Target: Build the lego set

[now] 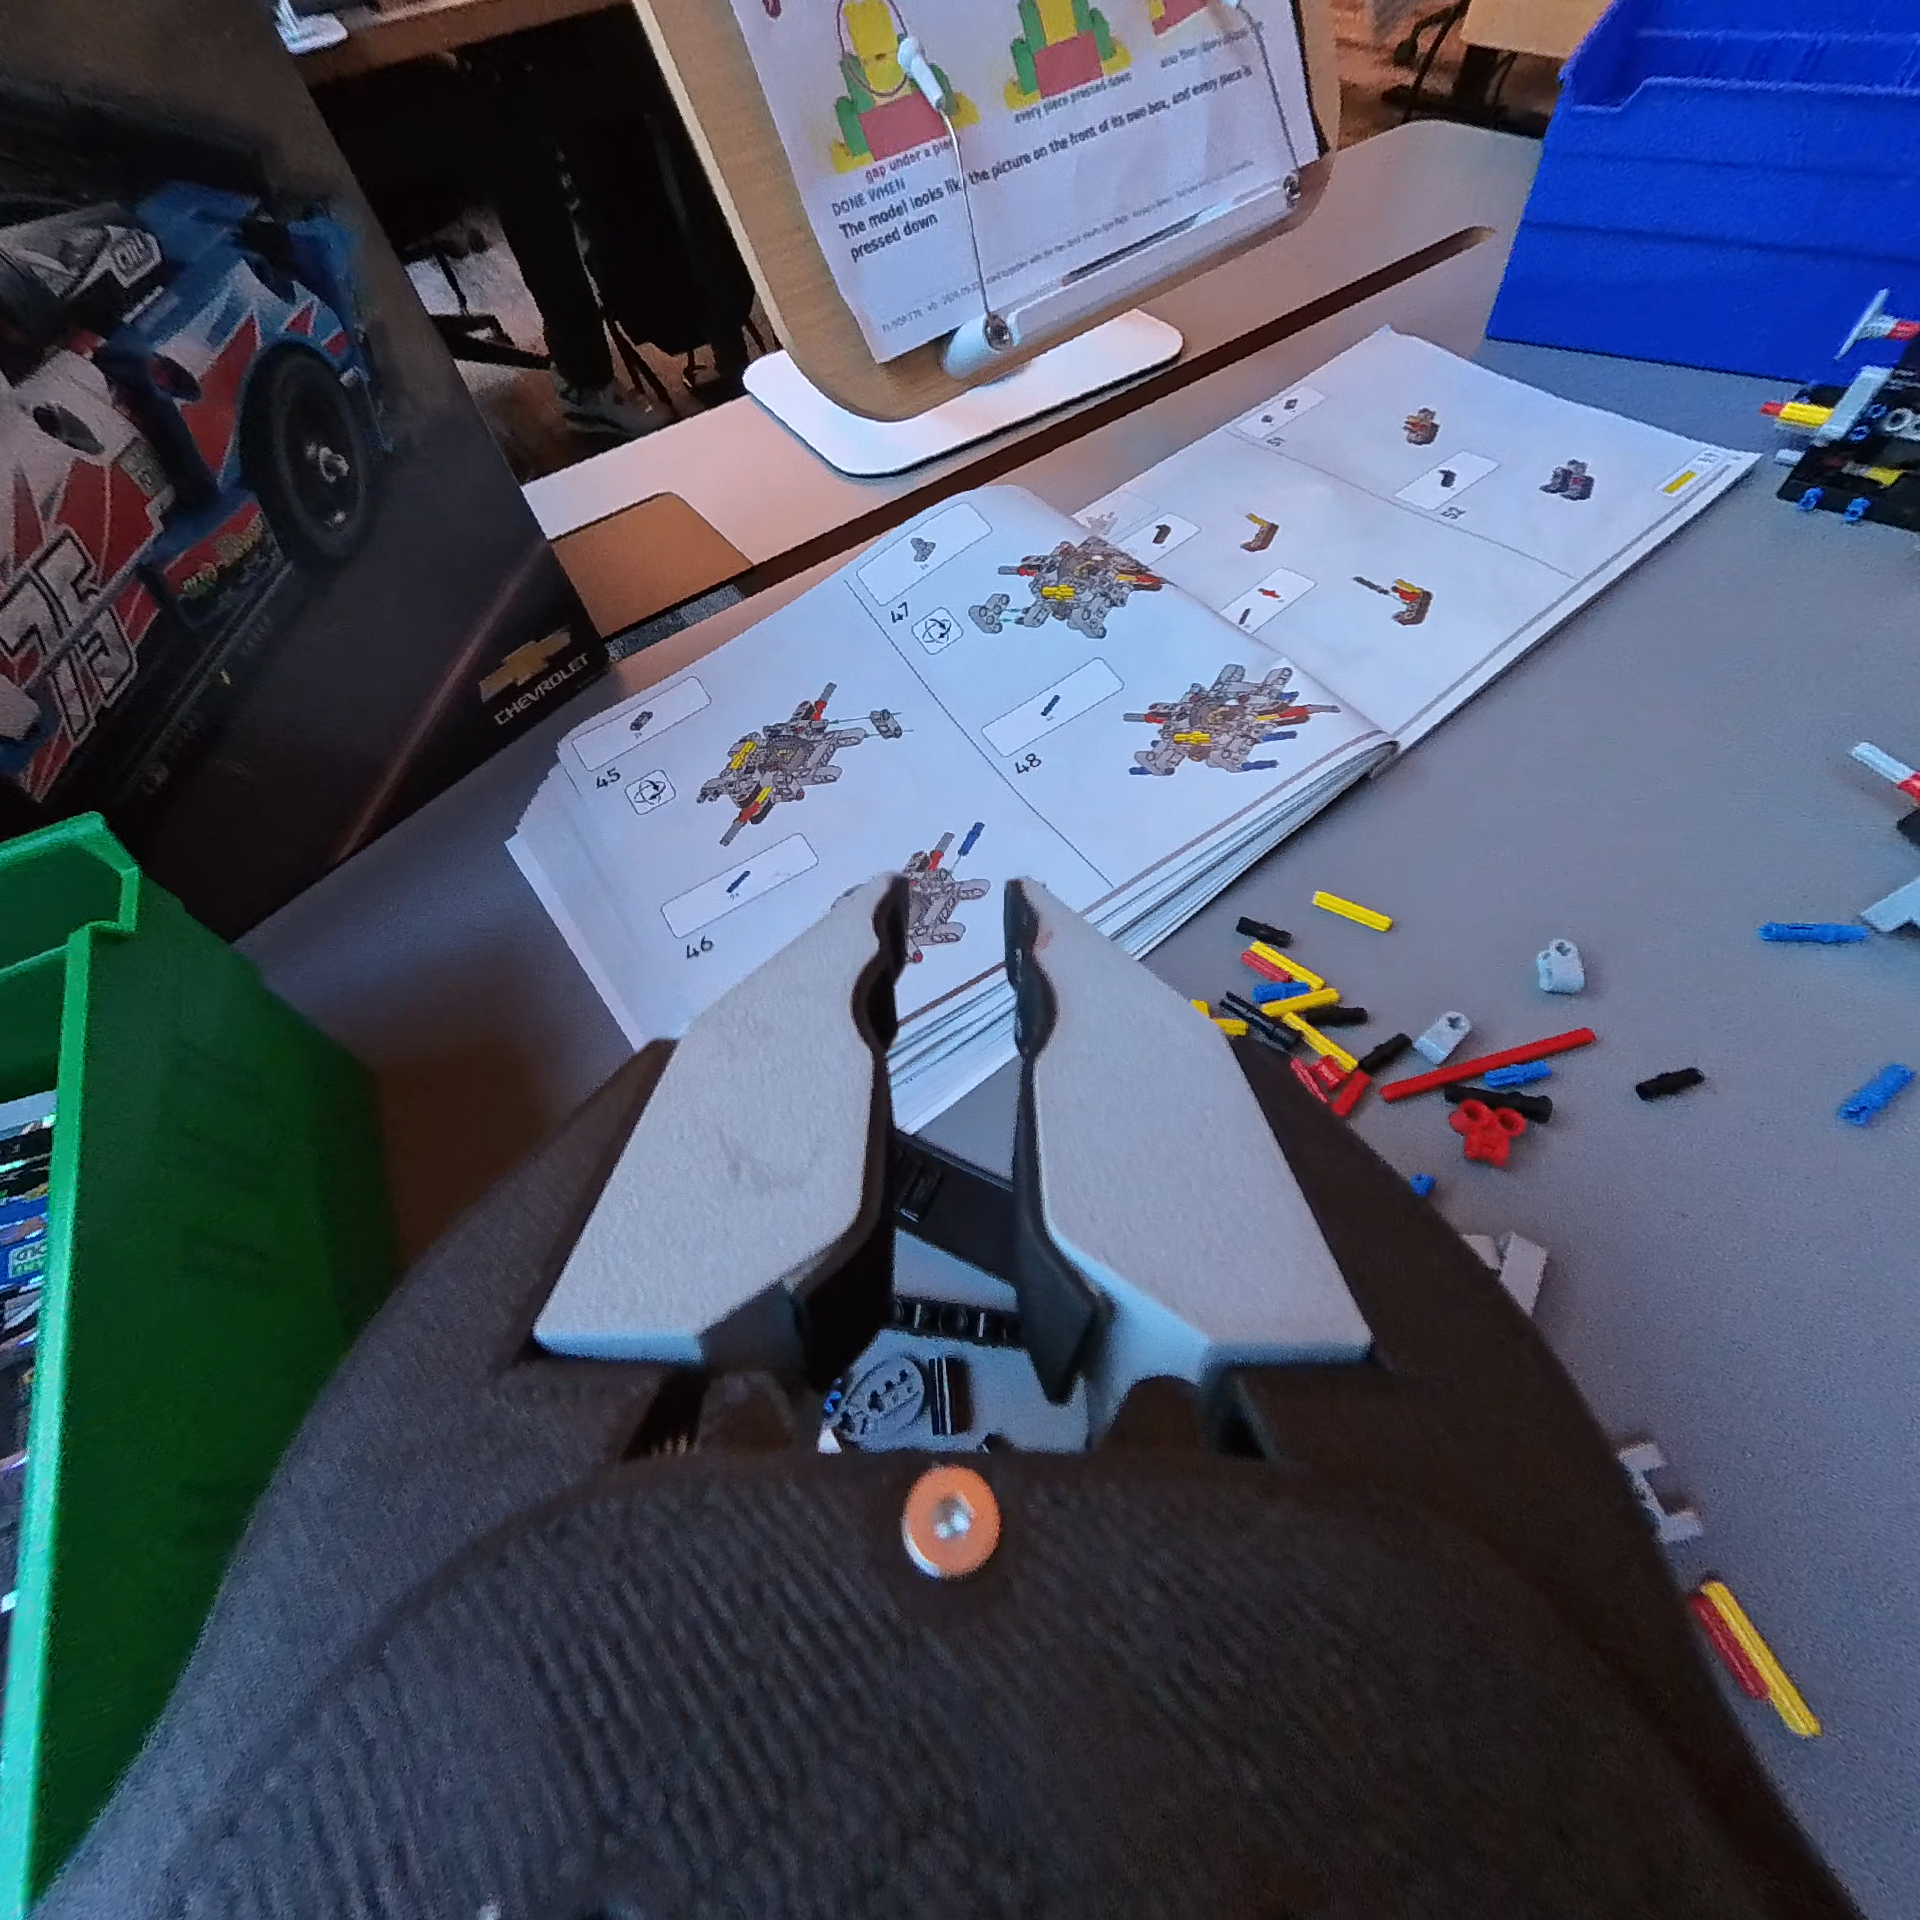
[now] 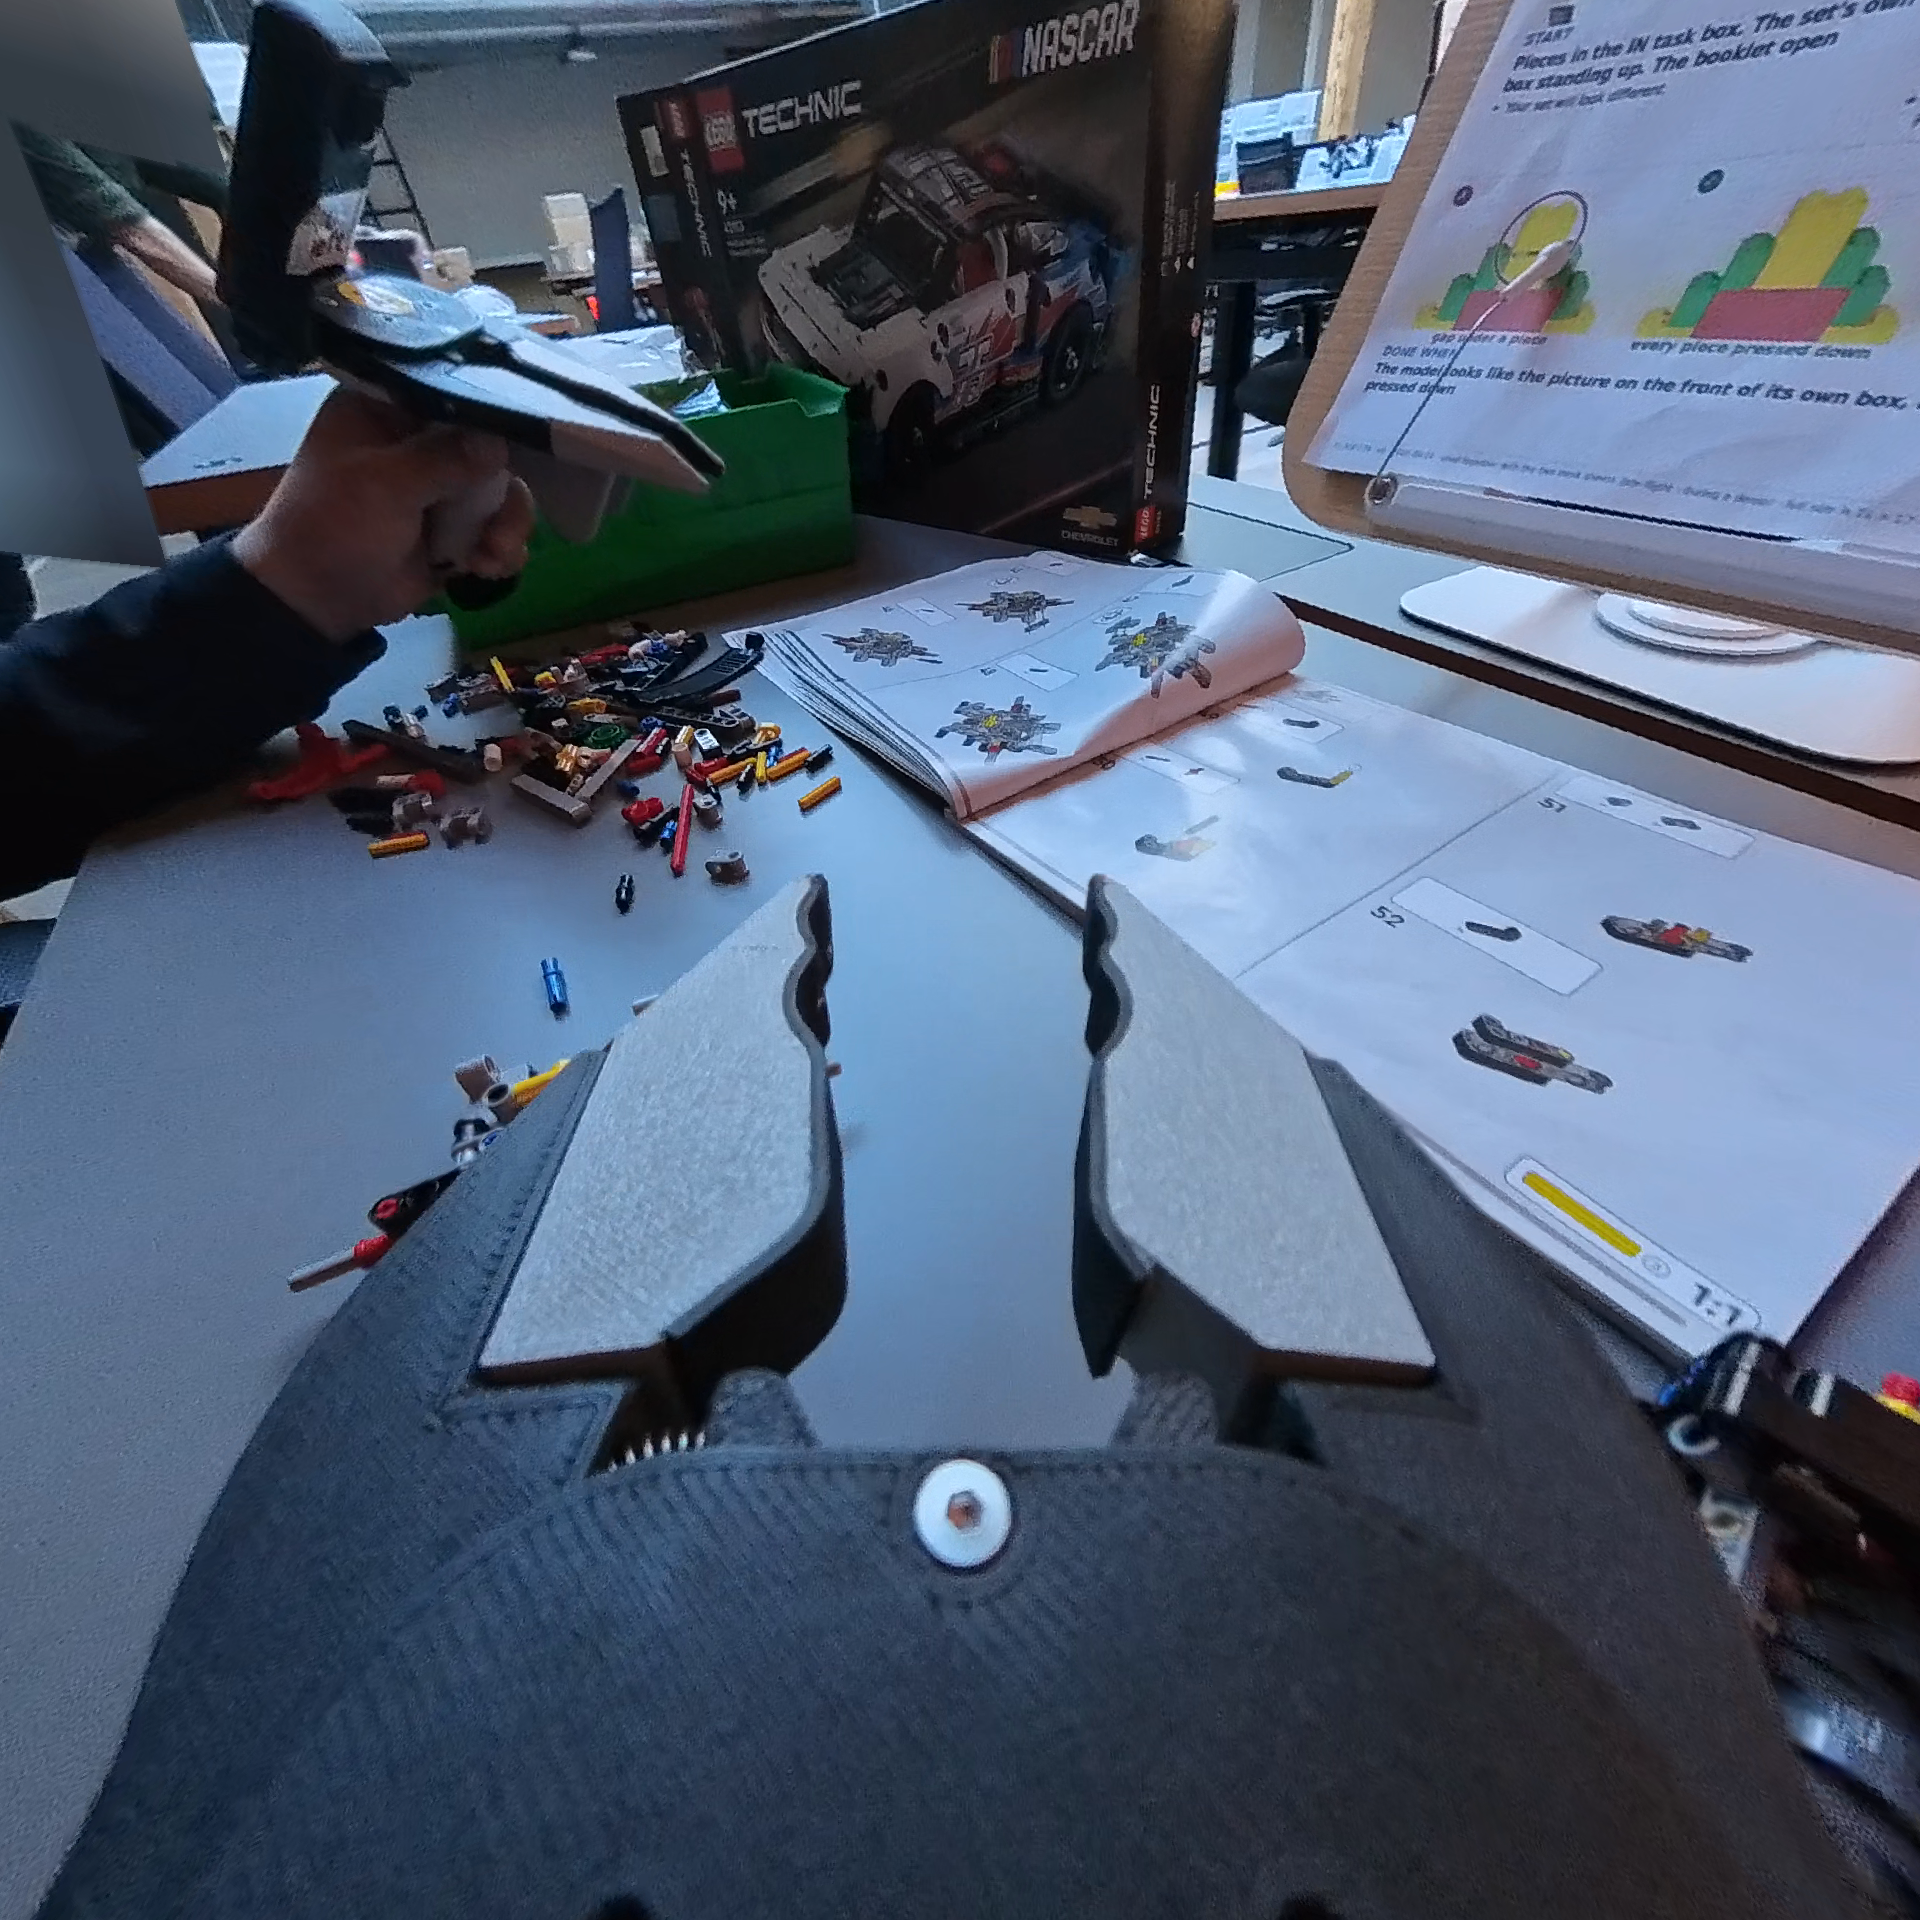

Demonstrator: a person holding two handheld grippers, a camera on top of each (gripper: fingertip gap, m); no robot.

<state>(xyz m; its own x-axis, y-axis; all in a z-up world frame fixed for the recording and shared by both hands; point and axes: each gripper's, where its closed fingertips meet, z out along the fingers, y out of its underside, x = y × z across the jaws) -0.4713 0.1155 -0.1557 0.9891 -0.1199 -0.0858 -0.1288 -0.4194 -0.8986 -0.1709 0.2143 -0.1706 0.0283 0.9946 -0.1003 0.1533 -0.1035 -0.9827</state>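
Left wrist view: the left tongs [image 1: 951, 914] hang above the near edge of the open instruction booklet [image 1: 1039, 665], fingers a small way apart w/ nothing between them, only the printed page showing through the gap; loose pins and axles [image 1: 1382, 1039], red, yellow, blue, black, lie scattered on the grey counter [image 1: 1621, 1195] just to the right; a partly built black assembly [image 1: 1849, 447] sits at the far right edge, so some building looks done, though many pieces are still loose; green bin [image 1: 156, 1195] at left holds what look like printed bags, hard to tell; blue bin [image 1: 1725, 177] at back right, contents hidden; the set's box [image 1: 239, 468] stands upright behind.

Right wrist view: the right tongs [image 2: 956, 935] are wide open and empty over bare counter, just beside the booklet's right-hand page; the main heap of parts [image 2: 582, 748] is well apart to the left, near the person's hand [image 2: 384, 520] holding the other tongs aloft, holding nothing I can see; green bin [image 2: 727, 488] behind, contents unclear; sheet stand [image 2: 1621, 312] at right.
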